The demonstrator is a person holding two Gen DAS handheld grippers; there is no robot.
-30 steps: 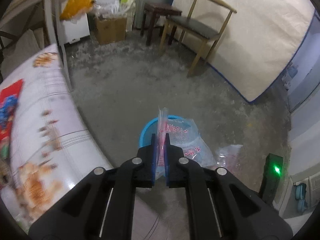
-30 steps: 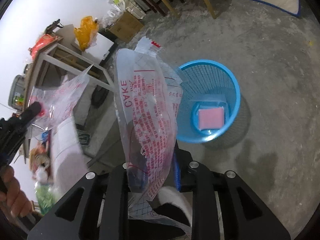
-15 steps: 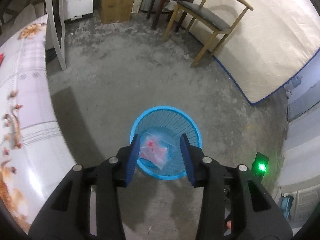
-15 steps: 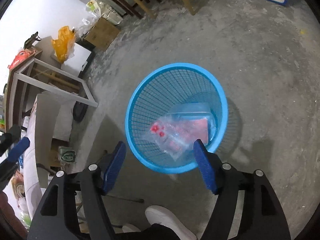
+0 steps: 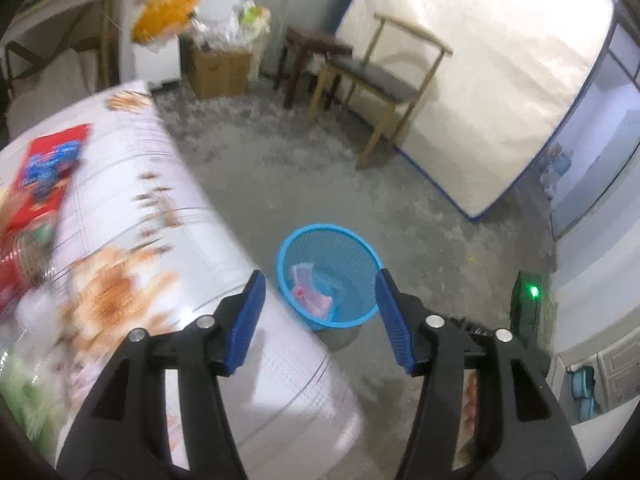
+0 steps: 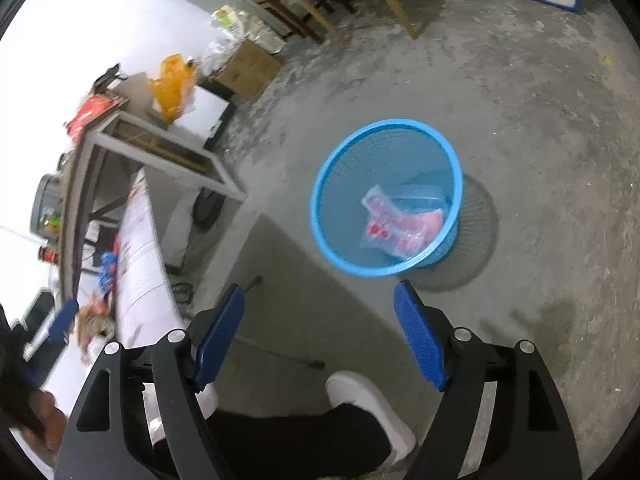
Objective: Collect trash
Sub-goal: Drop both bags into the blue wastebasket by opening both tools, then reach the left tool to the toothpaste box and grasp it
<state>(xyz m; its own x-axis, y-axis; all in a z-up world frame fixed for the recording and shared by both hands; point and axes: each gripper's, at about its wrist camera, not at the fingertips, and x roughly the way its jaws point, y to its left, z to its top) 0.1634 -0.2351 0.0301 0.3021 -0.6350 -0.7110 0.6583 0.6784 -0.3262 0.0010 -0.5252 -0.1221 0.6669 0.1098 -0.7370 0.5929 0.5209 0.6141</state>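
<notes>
The left gripper (image 5: 318,320) stood with its blue-padded jaws spread wide and nothing between them; the right gripper (image 6: 320,334) was likewise wide apart and empty. Both pointed down toward the round blue plastic mesh basket (image 5: 362,240) on the grey concrete floor (image 5: 280,172), which sat just beside the long edge of the table covered in a white floral-print cloth (image 5: 168,208).

In the basket (image 6: 328,176) lay crumpled clear plastic wrappers printed in pink and red (image 6: 400,220), slumped against the wall on the person's side; in the left view the same wrappers (image 5: 310,294) rested low inside it.

The trash not yet collected lay the other way. On the tabletop, to the left of the left gripper and toward its far edge, sat a flat red and blue snack packet (image 5: 50,172), its long axis running roughly away from the camera along the table. More blurred litter, reddish and green, crowded the left edge nearer the camera and could not be told apart.

By this judgement, the left gripper was the nearer tool for the packet, and the next move would call for a swing leftward over the tabletop. The thin packet would probably need a pinch at one edge.
</notes>
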